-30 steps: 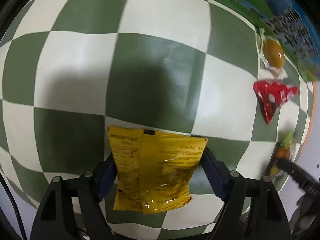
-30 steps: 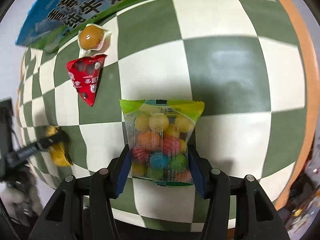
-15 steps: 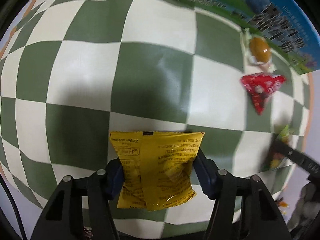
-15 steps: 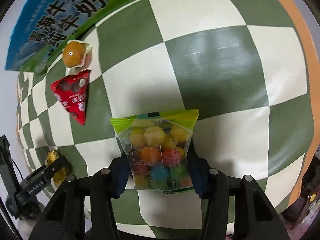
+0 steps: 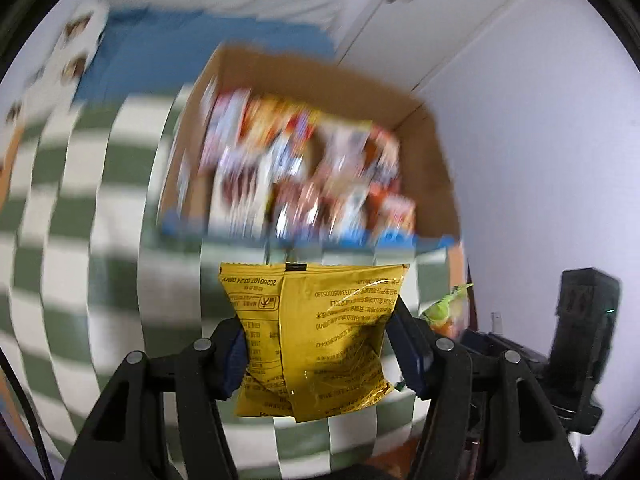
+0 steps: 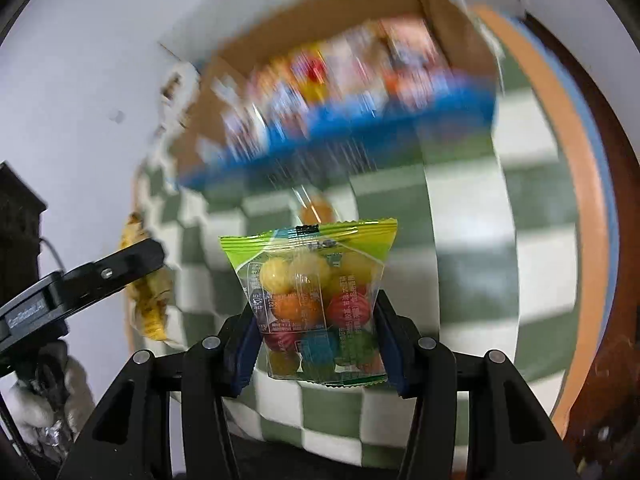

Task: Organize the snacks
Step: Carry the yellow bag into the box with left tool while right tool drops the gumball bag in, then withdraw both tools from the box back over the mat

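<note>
My left gripper [image 5: 320, 344] is shut on a yellow snack packet [image 5: 316, 332] and holds it above the checkered table, facing an open cardboard box [image 5: 436, 184] full of blurred snack packs. My right gripper [image 6: 316, 340] is shut on a clear green-topped bag of coloured candy balls [image 6: 312, 300], also held up toward the same box [image 6: 452, 12]. The left gripper with the yellow packet [image 6: 148, 304] shows at the left of the right wrist view. The candy bag [image 5: 444, 308] shows at the right of the left wrist view.
The green and white checkered tablecloth [image 5: 80, 240] covers the table, with an orange edge [image 6: 576, 184] at the right. An orange round snack [image 6: 320, 210] lies blurred before the box. White walls stand behind the box. A black device [image 5: 584, 320] stands at right.
Both grippers have tilted up from looking down at the table to facing the snack box, each with its packet still held. The red triangle packet has left view.
</note>
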`<state>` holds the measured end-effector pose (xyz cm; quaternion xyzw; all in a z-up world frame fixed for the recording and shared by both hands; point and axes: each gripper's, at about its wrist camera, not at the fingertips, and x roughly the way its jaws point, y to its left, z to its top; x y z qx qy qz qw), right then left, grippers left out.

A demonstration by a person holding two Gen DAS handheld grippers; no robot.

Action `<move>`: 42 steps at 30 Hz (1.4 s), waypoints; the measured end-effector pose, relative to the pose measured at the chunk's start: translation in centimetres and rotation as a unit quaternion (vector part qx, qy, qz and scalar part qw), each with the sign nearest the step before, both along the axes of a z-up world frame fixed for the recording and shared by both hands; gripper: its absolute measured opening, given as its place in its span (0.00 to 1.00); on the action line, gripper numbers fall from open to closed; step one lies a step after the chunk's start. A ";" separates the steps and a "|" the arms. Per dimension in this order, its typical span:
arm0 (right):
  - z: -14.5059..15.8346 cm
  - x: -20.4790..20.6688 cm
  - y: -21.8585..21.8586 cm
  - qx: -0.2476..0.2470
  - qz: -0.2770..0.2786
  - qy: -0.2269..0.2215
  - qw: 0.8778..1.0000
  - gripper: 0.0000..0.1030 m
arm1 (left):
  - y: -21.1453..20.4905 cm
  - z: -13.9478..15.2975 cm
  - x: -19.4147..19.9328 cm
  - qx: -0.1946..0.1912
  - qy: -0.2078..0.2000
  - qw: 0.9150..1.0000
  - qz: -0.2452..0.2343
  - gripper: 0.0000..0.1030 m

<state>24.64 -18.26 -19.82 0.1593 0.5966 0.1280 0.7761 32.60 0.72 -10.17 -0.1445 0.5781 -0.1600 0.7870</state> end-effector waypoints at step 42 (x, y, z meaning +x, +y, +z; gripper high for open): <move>-5.7 29.1 -0.2 -0.149 0.009 0.042 0.988 0.90 | -3.5 -9.6 20.9 0.119 0.093 0.988 -0.008 0.90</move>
